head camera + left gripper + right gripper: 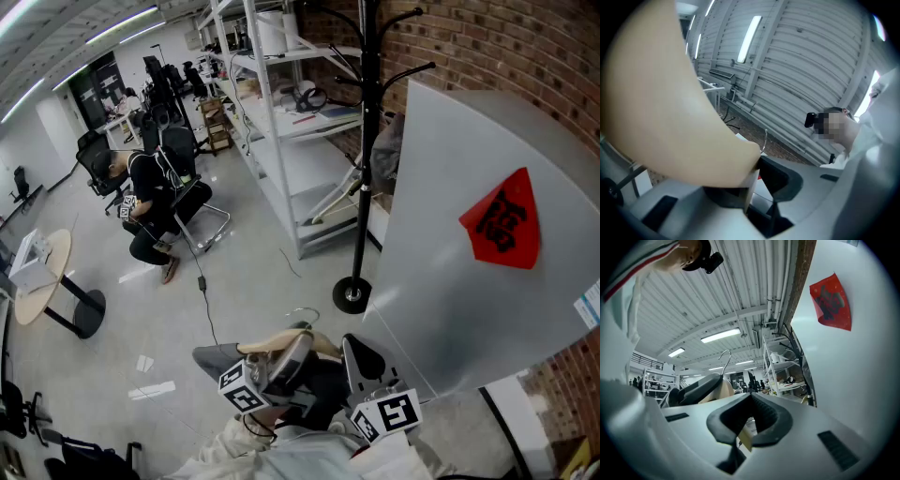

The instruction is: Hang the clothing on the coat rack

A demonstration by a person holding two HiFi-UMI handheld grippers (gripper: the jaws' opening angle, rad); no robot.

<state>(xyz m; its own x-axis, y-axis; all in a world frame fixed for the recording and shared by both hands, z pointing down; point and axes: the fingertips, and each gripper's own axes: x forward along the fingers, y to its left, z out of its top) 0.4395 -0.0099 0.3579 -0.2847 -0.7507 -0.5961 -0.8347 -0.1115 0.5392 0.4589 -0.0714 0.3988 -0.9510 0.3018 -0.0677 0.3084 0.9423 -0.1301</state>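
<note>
The hanger (661, 103) is smooth, matt pale wood with a thin bright metal hook (726, 362). The coat rack (366, 141) is black metal, the brick wall (525, 47) rough, the floor (253, 272) glossy.

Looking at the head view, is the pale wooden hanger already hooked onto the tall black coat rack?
No, the pale wooden hanger is low in the view, well apart from the tall black coat rack.

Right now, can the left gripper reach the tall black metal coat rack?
Probably not: the left gripper, holding a beige wooden hanger, sits low, with open grey floor between it and the coat rack; nothing blocks it.
</note>
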